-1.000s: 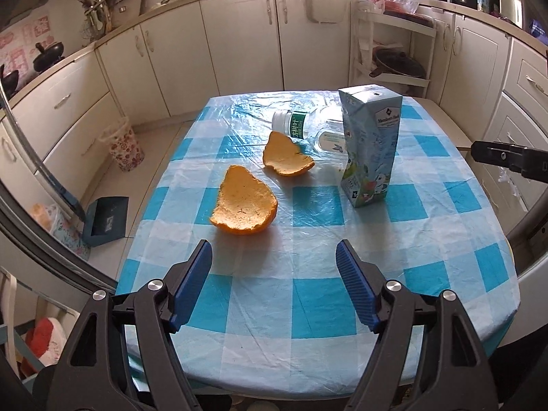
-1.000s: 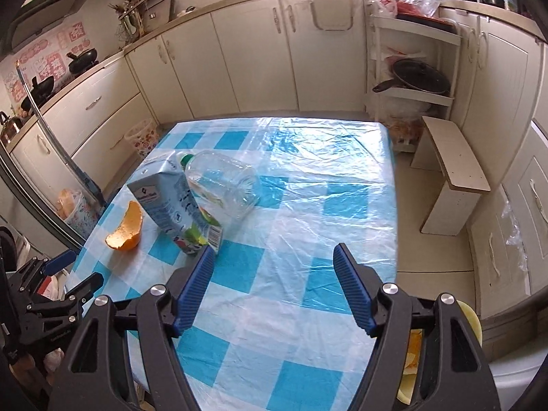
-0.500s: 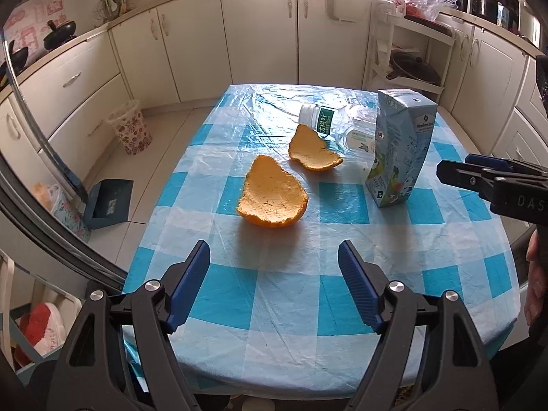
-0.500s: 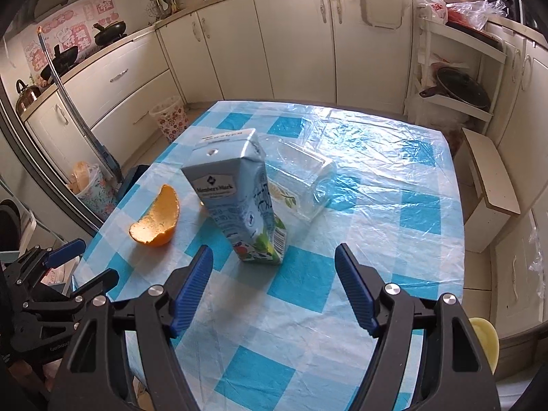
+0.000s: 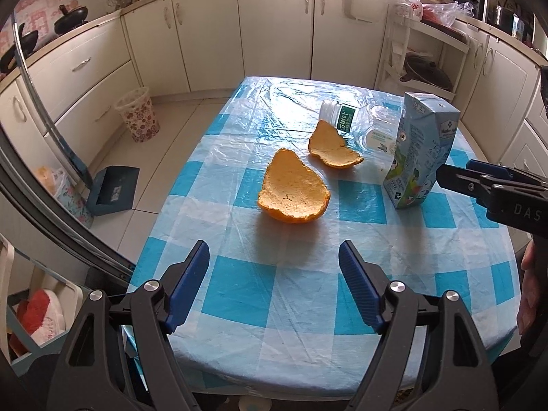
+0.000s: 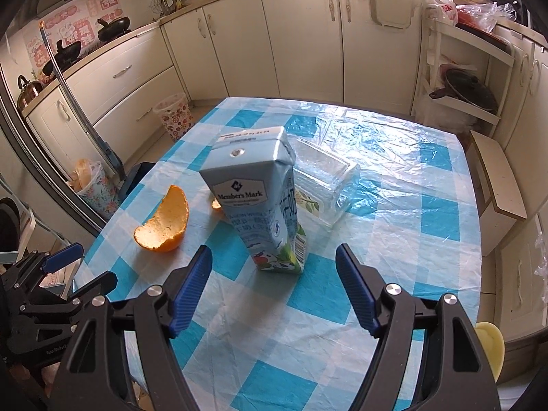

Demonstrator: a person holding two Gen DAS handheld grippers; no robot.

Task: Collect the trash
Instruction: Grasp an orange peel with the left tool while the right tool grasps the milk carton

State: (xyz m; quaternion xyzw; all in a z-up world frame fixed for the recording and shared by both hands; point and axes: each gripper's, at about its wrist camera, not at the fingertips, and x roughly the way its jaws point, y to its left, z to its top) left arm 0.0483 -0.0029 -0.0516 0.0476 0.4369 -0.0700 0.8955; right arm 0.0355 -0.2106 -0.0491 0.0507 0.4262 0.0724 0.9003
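While both grippers, left gripper (image 5: 274, 274) and right gripper (image 6: 274, 274), gape empty, we judge mid-frame carton (image 6: 260, 202) light, crushable; pinch flat sides.

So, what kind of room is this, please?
Most likely a home kitchen: cream cabinets run along the walls, black pans sit on the counter, and a table with a checked plastic cloth stands in the middle.

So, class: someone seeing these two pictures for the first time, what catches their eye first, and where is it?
Two bright orange peels lie near the middle of the blue-checked table. Right of them stands a pale blue carton, with a clear bottle lying on its side behind it. Both open grippers, left and right, hover low in front.
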